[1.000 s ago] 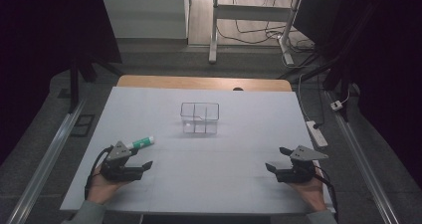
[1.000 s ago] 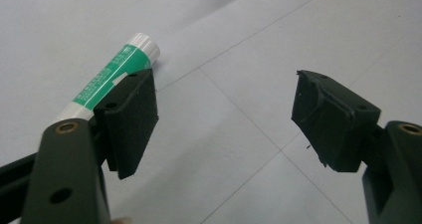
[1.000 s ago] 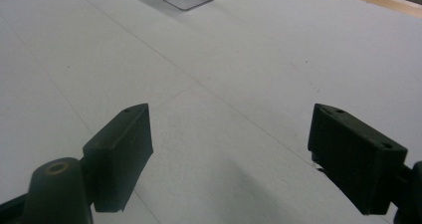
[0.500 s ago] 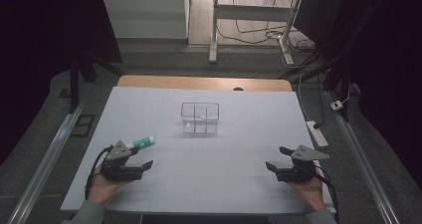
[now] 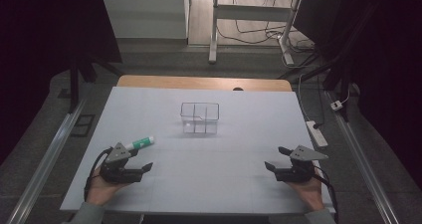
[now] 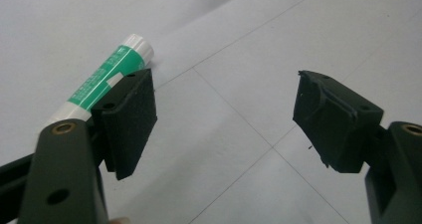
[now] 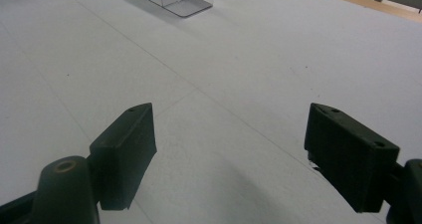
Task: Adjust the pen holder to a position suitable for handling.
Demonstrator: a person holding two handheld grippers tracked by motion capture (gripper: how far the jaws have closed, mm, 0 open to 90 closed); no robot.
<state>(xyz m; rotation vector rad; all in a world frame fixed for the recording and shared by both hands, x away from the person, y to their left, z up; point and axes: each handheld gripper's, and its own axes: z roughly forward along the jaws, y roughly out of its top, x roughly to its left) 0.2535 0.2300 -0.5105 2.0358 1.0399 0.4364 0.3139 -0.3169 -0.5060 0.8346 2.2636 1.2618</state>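
White table [image 5: 209, 184], dim room; green tube [image 5: 140, 143] w/ left hand-held gripper [image 5: 144, 168] beside.

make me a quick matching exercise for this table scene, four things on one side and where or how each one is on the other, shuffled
Things
1. green and white tube
2. clear divided box
3. left claw
4. right claw

Places or states
A. open, at the table's near right edge
B. standing at the middle of the table
C. lying flat, just beyond the left hand
D. open, empty, with the tube outside its jaws

Pairs: 1-C, 2-B, 3-D, 4-A
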